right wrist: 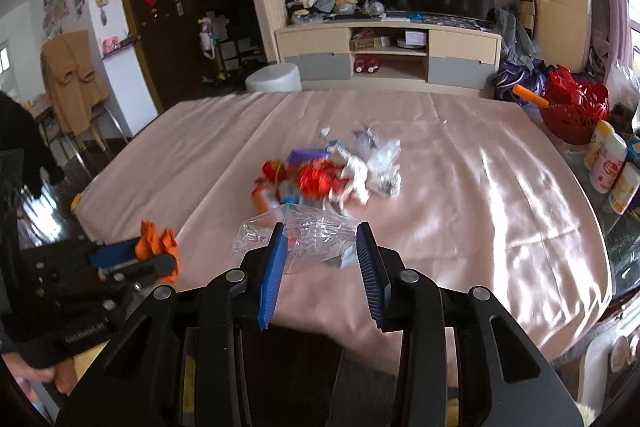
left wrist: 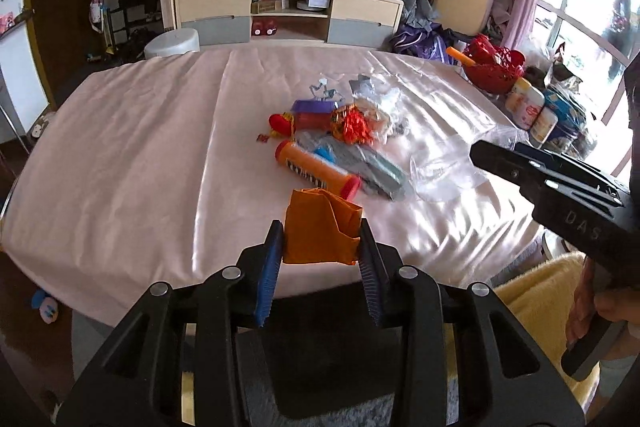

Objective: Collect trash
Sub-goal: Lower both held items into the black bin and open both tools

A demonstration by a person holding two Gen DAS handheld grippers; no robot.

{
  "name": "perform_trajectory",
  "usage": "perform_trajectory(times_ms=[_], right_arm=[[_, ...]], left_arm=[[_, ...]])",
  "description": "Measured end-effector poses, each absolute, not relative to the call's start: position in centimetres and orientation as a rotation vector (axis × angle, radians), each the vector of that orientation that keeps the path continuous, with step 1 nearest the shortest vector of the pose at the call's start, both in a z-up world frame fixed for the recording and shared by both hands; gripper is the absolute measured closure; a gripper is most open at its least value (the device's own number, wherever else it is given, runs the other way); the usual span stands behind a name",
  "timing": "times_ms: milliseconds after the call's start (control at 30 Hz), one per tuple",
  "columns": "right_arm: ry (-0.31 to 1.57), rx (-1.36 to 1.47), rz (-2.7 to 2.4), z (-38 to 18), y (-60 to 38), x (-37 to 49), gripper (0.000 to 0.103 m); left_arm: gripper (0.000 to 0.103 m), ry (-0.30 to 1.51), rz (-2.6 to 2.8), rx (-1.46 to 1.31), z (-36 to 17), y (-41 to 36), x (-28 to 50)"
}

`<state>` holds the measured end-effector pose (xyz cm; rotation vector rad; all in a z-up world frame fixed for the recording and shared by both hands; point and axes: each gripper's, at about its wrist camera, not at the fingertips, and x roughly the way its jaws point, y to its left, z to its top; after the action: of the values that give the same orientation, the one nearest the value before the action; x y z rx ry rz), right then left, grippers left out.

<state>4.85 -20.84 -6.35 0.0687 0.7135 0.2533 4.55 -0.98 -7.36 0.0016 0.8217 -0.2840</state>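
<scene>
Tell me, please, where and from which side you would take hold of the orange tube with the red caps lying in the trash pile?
Grip the orange tube across its round body near the middle, coming down from above with the fingers either side of its long axis. It lies flat on the pink tablecloth, slanting, with wrappers crowding its far side, so the near, open side probably offers the clearest approach.

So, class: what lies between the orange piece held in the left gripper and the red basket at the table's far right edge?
In the left wrist view, between the orange piece and the red basket lie the orange tube, clear plastic wrap and bare pink cloth.
</scene>
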Motion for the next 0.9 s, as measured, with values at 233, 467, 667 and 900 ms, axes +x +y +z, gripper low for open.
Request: perform_trajectory(times_ms=[233,467,667,900], right_arm=[[0.806,0.04,0.273,-9.9,-20.0,2.0,0.066],[0.934,0.077,0.31,-15.2,-19.0,0.9,0.066],[1.02,0.087,0.312,-19.2,-18.5,0.8,0.066],[1.092,0.126,0.343,-21.7,-17.8,1.1,0.06]], left_arm=[[0.068,0.905,-0.276,0.024,-10.7,-0.6,0.9],[0.068,1.024,-0.305,-0.023,-16.1,-0.3,-0.4],[0.068,1.118,-0.328,-0.028,-20.4,-0.3,0.0],[0.065,1.169,-0.336,-0.018,-22.2,-0.9,0.6]])
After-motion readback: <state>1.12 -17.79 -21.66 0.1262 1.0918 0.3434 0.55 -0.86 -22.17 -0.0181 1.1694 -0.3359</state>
